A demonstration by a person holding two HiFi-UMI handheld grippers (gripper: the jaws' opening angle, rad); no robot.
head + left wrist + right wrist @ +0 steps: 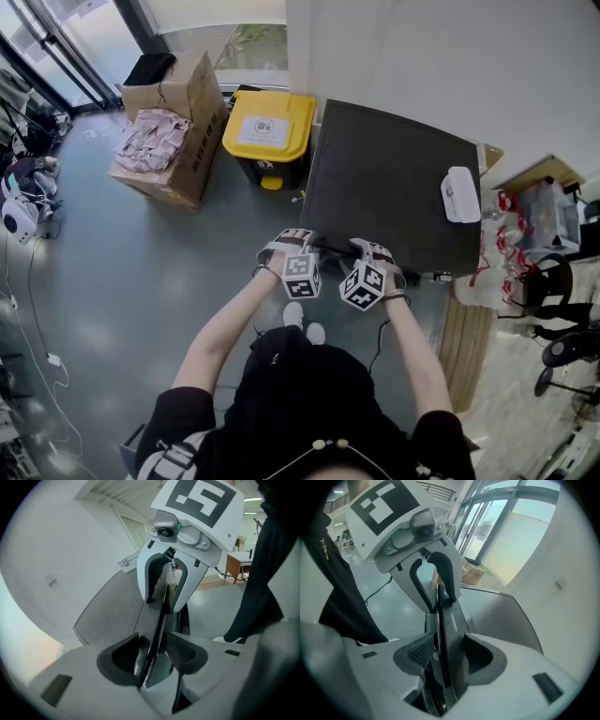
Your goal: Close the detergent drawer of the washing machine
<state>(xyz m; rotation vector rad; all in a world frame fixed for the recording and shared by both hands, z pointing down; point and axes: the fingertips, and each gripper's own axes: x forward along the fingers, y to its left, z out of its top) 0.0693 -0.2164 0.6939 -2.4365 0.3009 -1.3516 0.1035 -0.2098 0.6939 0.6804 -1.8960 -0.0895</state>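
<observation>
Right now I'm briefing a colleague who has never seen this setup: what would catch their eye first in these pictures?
The left gripper and right gripper, facing each other at the front edge of the dark-topped washing machine, both clamp one thin dark panel, probably the drawer front. In the head view, a bright yellow bin sits left of the machine, beside a cardboard box of clothes.

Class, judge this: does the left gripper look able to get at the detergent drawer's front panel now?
Probably yes: the left gripper already has the front panel between its jaws, pads against it, nothing blocking.
</observation>
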